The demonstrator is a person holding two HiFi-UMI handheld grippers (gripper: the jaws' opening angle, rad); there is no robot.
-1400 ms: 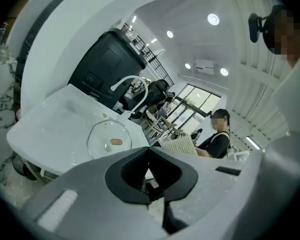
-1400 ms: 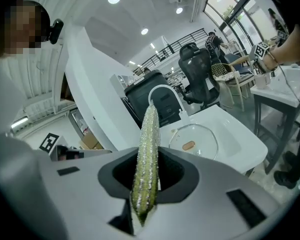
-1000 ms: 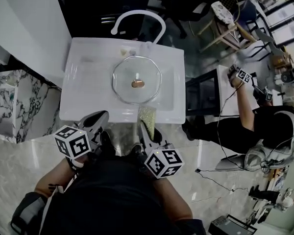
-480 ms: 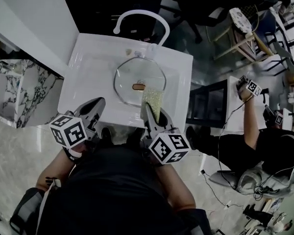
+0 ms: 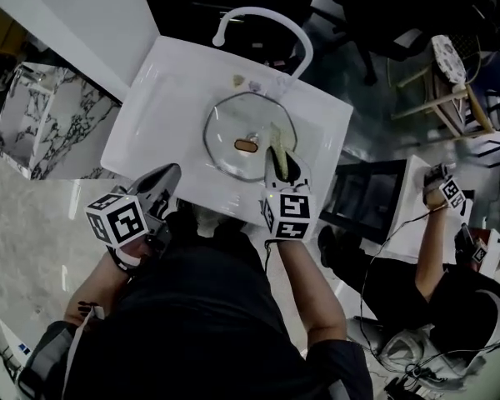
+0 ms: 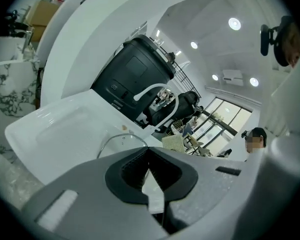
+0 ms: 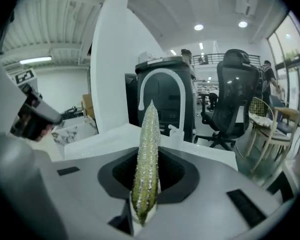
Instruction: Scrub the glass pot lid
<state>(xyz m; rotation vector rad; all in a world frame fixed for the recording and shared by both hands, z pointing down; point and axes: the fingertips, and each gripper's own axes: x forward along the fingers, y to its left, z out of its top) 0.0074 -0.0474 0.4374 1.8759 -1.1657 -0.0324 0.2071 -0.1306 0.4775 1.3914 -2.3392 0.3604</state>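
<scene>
- Your right tool (image 5: 282, 162) and its scrub pad (image 5: 276, 137) are covering the right part of the glass pot lid (image 5: 230, 155); I can't tell whether pad and glass are touching.
- The right tool is pinching the pad edge-on, with the long axis pointing away from you.
- The lid is lying flat in the sink (image 5: 162, 98), knob (image 5: 247, 146) facing up.
- Your left tool (image 5: 172, 174) is sitting pressed together and empty at the sink's near rim.

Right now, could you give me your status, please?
Left gripper shut, empty, at sink's near rim. Right gripper shut on sponge, over lid. Lid in sink, knob up. Nothing in the way.
</scene>
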